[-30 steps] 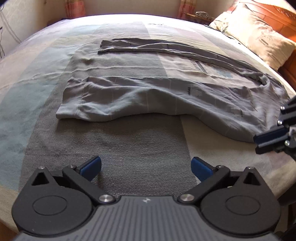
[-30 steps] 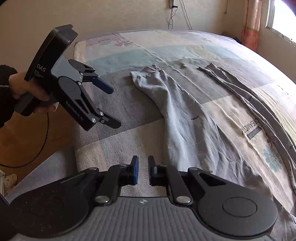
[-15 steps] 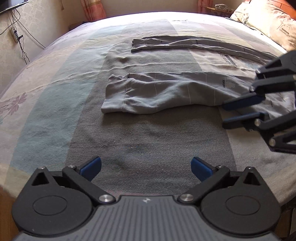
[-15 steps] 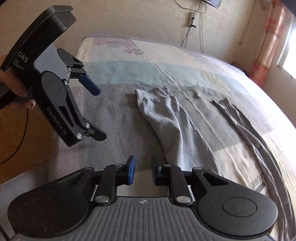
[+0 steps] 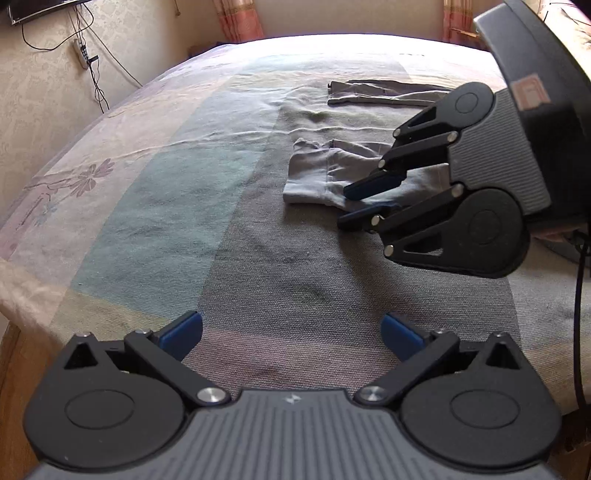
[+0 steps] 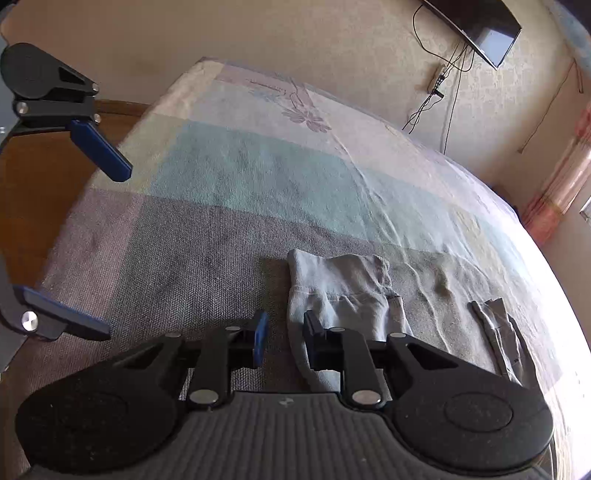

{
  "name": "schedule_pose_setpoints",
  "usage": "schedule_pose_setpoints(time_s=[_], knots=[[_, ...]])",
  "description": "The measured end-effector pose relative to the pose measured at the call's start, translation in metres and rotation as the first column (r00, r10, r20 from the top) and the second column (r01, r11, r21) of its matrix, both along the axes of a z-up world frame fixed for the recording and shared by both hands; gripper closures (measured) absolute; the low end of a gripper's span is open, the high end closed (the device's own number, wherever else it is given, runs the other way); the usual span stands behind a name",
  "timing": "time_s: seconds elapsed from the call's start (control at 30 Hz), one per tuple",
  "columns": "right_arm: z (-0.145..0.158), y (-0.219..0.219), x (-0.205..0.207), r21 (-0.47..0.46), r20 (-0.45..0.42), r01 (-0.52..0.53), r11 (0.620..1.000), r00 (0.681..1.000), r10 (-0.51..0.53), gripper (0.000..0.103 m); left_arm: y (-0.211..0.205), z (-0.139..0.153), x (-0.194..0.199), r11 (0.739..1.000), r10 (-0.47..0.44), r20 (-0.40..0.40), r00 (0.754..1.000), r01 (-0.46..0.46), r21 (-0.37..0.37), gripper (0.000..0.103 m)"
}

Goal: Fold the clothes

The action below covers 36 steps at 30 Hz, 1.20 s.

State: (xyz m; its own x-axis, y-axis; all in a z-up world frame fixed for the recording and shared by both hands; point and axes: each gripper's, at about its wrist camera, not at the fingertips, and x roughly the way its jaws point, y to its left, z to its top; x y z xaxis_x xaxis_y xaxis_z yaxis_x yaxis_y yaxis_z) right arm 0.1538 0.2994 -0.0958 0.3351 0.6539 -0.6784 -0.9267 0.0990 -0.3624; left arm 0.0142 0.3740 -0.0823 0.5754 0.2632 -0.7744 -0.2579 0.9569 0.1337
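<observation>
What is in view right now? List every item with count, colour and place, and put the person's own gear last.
bedspread: one, pastel patchwork of teal, grey, cream and lilac with a flower print, covering the bed.
grey garment: one, light grey, lying flat on the bedspread, its near hem in front of the right claw.
sleeve: one, grey, stretched along the far side of the garment.
television: one, black, on the wall.
power strip: one, white, on the wall with dark cables.
curtains: pinkish, by the far wall.
left claw: one, black with blue pads, open, over bare bedspread.
right claw: one, black with blue pads, jaws opening, the garment's edge between them.
</observation>
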Motion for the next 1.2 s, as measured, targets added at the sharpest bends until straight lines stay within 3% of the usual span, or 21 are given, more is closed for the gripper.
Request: schedule_pose_setpoints(time_s=[0.1, 0.13, 0.17, 0.2, 0.27, 0.43, 0.6, 0.7, 0.8, 0.87, 1.0, 1.2], knots=[[0.001, 0.012, 0.008, -0.007, -0.034, 0.047, 0.999, 0.998, -0.047, 0.080, 0.004, -0.002, -0.004, 1.000, 0.013, 0.002, 1.000, -0.013, 0.003, 0.000], [0.002, 0.016, 0.012, -0.010, -0.049, 0.066, 0.998, 0.997, -0.067, 0.083, 0.005, -0.003, -0.006, 1.000, 0.019, 0.002, 1.000, -0.019, 0.003, 0.001], [0.004, 0.019, 0.014, -0.014, -0.071, 0.077, 0.997, 0.994, -0.078, 0.093, 0.007, -0.003, -0.008, 1.000, 0.025, 0.003, 1.000, -0.025, 0.004, 0.000], [0.006, 0.021, 0.016, -0.018, -0.095, 0.087, 0.996, 0.992, -0.088, 0.095, 0.008, -0.003, -0.010, 1.000, 0.030, 0.004, 1.000, -0.030, 0.004, 0.000], [0.016, 0.023, 0.025, -0.001, -0.221, 0.098, 0.995, 0.971, -0.096, 0.096, 0.011, -0.003, -0.015, 0.999, 0.038, 0.007, 0.999, -0.038, 0.005, 0.000], [0.041, 0.029, 0.044, 0.057, -0.508, 0.115, 0.992, 0.858, -0.070, 0.096, 0.016, 0.000, -0.030, 0.998, 0.060, 0.022, 0.998, -0.060, 0.006, 0.001], [0.040, 0.045, 0.058, 0.030, -0.644, 0.151, 0.988, 0.759, -0.096, 0.087, 0.020, 0.002, -0.037, 0.997, 0.077, 0.025, 0.997, -0.077, -0.008, 0.001], [0.058, 0.019, 0.059, 0.077, -0.625, 0.174, 0.982, 0.776, -0.088, 0.086, 0.018, 0.004, -0.038, 0.998, 0.056, 0.028, 0.998, -0.056, -0.017, 0.000], [0.081, -0.033, 0.054, 0.085, -0.499, 0.183, 0.979, 0.858, -0.117, 0.086, 0.014, 0.006, -0.035, 0.999, 0.032, 0.031, 0.999, -0.032, -0.008, 0.000], [0.087, -0.073, 0.042, 0.064, -0.418, 0.189, 0.980, 0.897, -0.146, 0.086, 0.009, 0.008, -0.032, 1.000, 0.014, 0.042, 0.999, -0.014, -0.010, 0.000], [0.075, -0.149, -0.006, -0.029, -0.278, 0.162, 0.986, 0.946, -0.164, 0.087, -0.005, 0.010, -0.025, 0.999, -0.032, 0.060, 0.998, 0.034, -0.030, 0.000], [0.032, -0.181, -0.059, -0.078, -0.113, 0.141, 0.987, 0.982, -0.149, 0.087, -0.027, 0.014, -0.015, 0.996, -0.088, 0.057, 0.995, 0.089, -0.031, 0.000]])
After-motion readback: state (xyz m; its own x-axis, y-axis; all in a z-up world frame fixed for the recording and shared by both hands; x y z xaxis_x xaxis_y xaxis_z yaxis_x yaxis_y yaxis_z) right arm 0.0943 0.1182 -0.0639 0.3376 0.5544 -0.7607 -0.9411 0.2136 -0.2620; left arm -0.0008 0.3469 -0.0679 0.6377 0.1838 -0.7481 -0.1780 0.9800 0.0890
